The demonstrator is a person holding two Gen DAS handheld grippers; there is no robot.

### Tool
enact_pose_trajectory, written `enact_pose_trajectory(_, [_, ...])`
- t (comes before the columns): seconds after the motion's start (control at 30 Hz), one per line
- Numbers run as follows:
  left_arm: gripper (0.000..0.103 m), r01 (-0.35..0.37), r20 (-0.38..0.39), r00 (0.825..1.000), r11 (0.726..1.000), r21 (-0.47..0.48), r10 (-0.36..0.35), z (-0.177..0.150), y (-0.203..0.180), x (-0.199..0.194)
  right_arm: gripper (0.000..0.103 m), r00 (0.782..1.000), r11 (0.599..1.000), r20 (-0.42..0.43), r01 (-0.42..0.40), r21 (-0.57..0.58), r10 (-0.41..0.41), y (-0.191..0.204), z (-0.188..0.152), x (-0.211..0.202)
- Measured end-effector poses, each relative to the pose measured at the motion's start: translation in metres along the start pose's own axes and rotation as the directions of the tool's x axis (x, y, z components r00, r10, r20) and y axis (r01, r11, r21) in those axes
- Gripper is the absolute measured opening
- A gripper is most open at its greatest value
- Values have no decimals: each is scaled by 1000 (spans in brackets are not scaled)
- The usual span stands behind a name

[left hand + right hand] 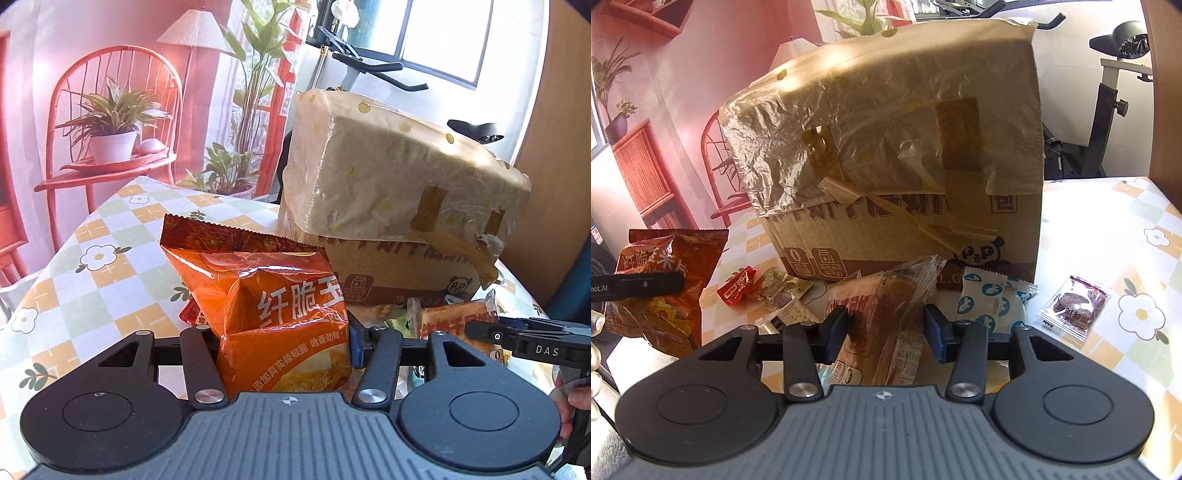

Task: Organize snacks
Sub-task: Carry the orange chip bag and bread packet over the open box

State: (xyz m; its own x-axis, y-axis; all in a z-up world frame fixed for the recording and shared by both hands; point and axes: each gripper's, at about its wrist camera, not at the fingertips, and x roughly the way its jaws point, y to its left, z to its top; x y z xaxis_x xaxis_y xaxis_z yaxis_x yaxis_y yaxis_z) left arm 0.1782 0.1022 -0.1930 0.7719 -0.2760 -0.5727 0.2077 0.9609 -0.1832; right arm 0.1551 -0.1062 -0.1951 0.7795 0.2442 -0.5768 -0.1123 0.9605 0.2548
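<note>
My left gripper (282,343) is shut on a large orange chip bag (266,291), which it holds upright above the checked tablecloth; the bag also shows at the left of the right wrist view (665,280). My right gripper (884,328) has its jaws around a clear-wrapped bread pack (882,317) that lies on the table; the fingers (834,328) sit at its sides, with a small gap on the right. The bread pack also shows in the left wrist view (454,321). A taped cardboard box (901,155) stands just behind the snacks.
Small snacks lie in front of the box: a red packet (737,286), a greenish packet (779,286), a cracker pack (792,314), a white-and-blue packet (990,302) and a dark jerky packet (1075,304). The tablecloth (1108,229) stretches right. An exercise bike (1115,92) stands behind.
</note>
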Motion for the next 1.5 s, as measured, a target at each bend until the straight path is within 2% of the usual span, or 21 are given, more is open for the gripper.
enact_pose_trajectory(0.17, [57,-19,33,999,1000,-2,19,2,-8,-11,43,998,998,32,-55,-43,56,11,3,-11])
enact_pose_trajectory(0.3, [57,-29,56,998,999,33,27,7,-15,-17,43,996,997,62,-55,-45,58,11,6,-21])
enact_pose_trajectory(0.53, [57,-38,141,990,998,58,30,26,-33,-36,42,989,997,133,-66,-44,72,2,21,-48])
enact_pose_trajectory(0.73, [57,-30,227,974,996,87,9,66,-50,-51,42,970,997,234,-50,-58,63,-4,50,-75])
enact_pose_trajectory(0.87, [57,-20,286,958,993,118,-15,93,-66,-56,42,948,995,312,-45,-86,69,-5,82,-96])
enact_pose_trajectory(1.03, [57,-11,316,948,988,157,-40,123,-88,-47,42,921,991,378,-46,-127,91,-4,119,-113])
enact_pose_trajectory(1.17, [57,-17,330,943,983,181,-44,147,-105,-29,42,909,987,409,-14,-163,80,-4,145,-110])
enact_pose_trajectory(1.27, [57,-12,325,944,981,195,-53,164,-115,-11,42,911,982,408,20,-187,59,-7,163,-95])
enact_pose_trajectory(1.5, [57,-77,308,951,961,266,-9,188,-140,36,41,937,980,349,57,-190,13,-20,193,-49])
